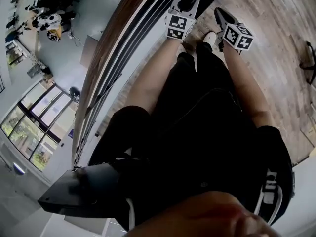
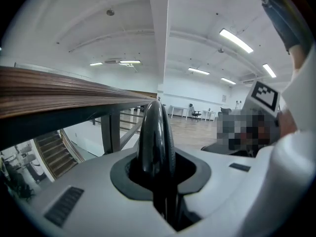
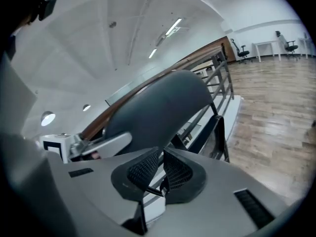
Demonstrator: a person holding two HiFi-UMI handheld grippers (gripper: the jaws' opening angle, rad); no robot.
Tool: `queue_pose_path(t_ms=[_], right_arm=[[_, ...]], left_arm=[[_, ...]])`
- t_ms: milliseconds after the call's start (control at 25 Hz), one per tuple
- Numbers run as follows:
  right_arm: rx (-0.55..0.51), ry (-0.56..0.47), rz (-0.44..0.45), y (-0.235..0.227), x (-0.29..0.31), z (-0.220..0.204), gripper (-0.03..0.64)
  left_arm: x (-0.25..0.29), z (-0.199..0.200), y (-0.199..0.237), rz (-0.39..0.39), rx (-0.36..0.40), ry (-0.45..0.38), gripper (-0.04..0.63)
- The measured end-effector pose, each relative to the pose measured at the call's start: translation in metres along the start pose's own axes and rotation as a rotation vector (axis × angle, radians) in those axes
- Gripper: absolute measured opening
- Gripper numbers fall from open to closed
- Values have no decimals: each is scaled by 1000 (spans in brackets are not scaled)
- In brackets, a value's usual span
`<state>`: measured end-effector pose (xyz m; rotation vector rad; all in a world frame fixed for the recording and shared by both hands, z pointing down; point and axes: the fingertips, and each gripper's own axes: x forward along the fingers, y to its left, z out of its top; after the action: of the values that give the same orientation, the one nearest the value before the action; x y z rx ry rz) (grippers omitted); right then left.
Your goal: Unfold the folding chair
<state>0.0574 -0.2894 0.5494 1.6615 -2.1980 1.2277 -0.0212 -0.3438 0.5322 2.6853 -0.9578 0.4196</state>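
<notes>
Wooden railing [image 1: 106,48] at the left, then left gripper [image 2: 156,132] and right gripper [image 3: 161,158], both with jaws pressed together on nothing; I'd spread the right one's before gripping the folding chair [image 3: 158,107], its grey back just ahead by that railing.

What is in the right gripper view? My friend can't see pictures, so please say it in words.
A big grey chair fills the middle, right in front of the closed tongs at the bottom. Behind it runs a railing with a brown wooden top, and a wooden floor stretches away on the right.
</notes>
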Motion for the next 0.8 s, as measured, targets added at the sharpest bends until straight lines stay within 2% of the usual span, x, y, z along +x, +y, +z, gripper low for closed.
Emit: queue_pose_path(t_ms=[120,240,440,560,800], right_arm=[[32,17,-136,-33,15,-14,46],[65,46,-211,-51,37,-29,100],[179,55,-330,-77,62,-41,179],[243,48,-380,-91,69,-47,235],[316,51,-434,-113,81,-59,280]], left_arm=[[1,1,-12,-1,10,-4,71],[0,-1,-23,-11,19,2,67],[0,3,-33,-21,22,6,63],[-3,3,-40,-27,24,10,63],[-4,-5,-56,-31,31,17,63]])
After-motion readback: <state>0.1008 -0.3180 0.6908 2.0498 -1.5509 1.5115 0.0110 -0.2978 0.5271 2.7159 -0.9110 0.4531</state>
